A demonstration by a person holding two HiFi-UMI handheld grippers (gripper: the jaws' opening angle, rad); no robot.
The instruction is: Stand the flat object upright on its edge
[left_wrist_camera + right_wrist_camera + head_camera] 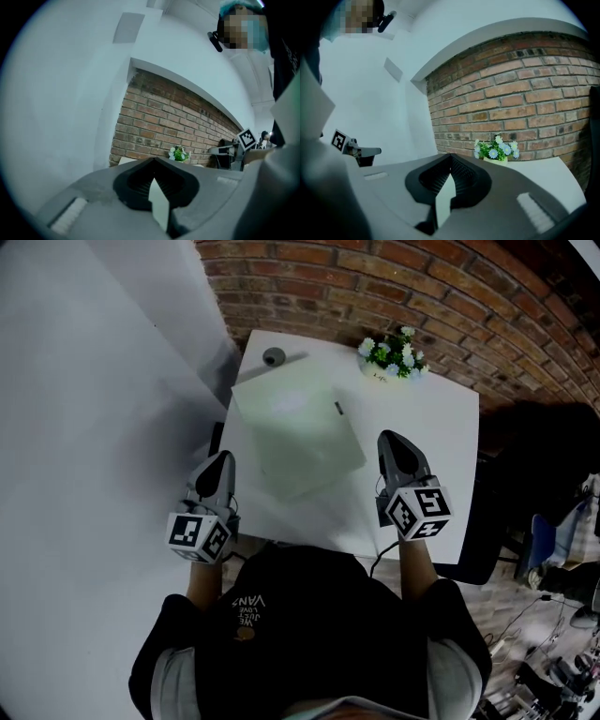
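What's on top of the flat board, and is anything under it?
Only a small dark item near the right edge of the flat board; too small to identify. The board covers the white table beneath, so anything under it is hidden.

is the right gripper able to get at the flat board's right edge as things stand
Probably yes: the right gripper sits just right of the flat board, only bare table between them, though its jaws are shut.
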